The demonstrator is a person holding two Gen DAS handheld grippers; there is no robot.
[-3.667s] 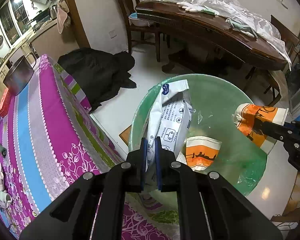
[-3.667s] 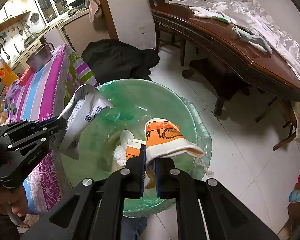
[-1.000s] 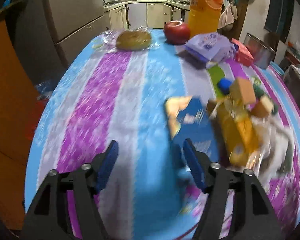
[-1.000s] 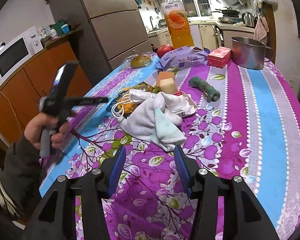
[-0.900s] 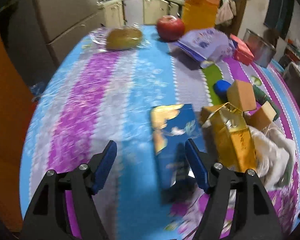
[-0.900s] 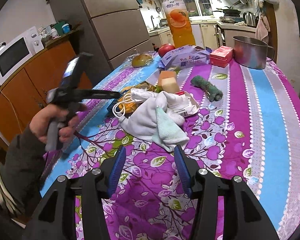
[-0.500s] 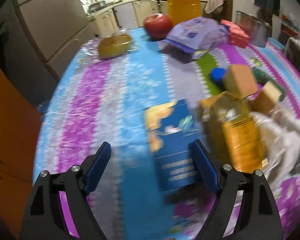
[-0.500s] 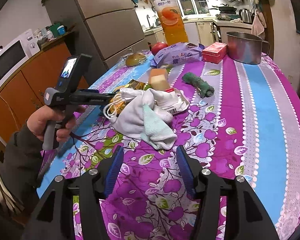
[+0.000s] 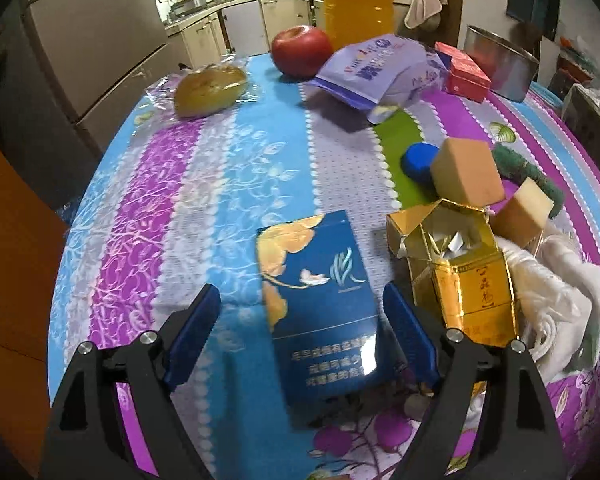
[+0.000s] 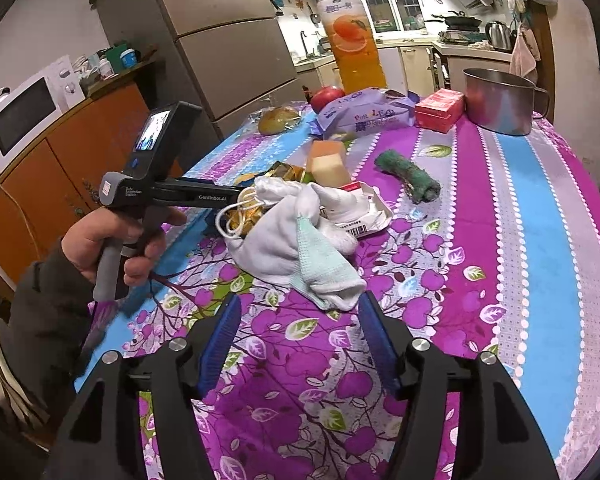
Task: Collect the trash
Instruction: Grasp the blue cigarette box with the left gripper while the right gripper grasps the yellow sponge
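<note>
blue packet (image 9: 320,292) left view, white cloth (image 10: 300,236) right

A table (image 9: 228,168) wore a striped floral cloth. On it lay a blue packet (image 9: 320,292), gold box (image 9: 460,276), white cloth (image 10: 296,232) and apple (image 9: 302,50).

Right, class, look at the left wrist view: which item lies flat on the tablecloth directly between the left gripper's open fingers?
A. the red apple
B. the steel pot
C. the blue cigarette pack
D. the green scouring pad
C. The blue cigarette pack lies flat on the tablecloth between the open fingers of the left gripper; nothing is gripped yet.
</note>
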